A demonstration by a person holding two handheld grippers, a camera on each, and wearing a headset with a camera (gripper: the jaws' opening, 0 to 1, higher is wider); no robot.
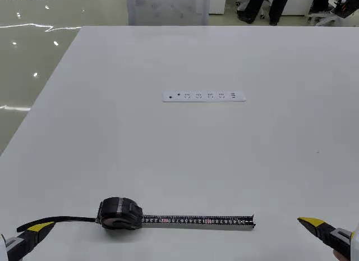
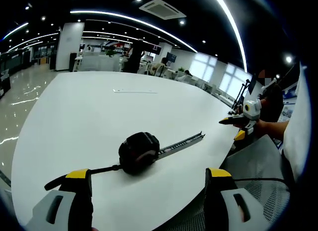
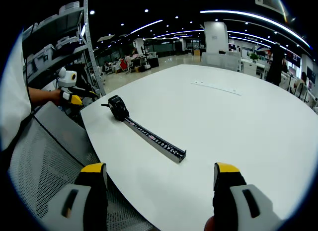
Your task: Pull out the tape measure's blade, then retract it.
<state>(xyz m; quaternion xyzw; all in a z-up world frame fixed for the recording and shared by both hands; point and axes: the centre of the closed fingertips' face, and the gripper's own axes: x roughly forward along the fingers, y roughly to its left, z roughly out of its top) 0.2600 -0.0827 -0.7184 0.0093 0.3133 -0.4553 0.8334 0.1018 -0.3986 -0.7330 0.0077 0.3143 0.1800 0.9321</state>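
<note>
Tape measure (image 1: 119, 213) lies on the smooth white counter (image 1: 196, 149), flat printed blade (image 1: 196, 220) out.
Rounded black body; my yellow-tipped left hand-held gripper (image 2: 148, 173) and right hand-held gripper (image 3: 160, 167) both gape released, clear of it.

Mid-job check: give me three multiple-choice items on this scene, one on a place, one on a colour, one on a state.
1. Where is the tape measure?
A) on the table, at its near edge, between the left gripper and right gripper
B) on the floor
C) at the far end

2. What colour is its case?
A) red
B) black
C) white

3. How is the blade?
A) fully retracted
B) clamped in a gripper
C) pulled out, lying flat

Answers: 1A, the head view shows it between both grippers; 2B, black in every view; 3C, it lies extended, both open grippers apart from it.
</note>
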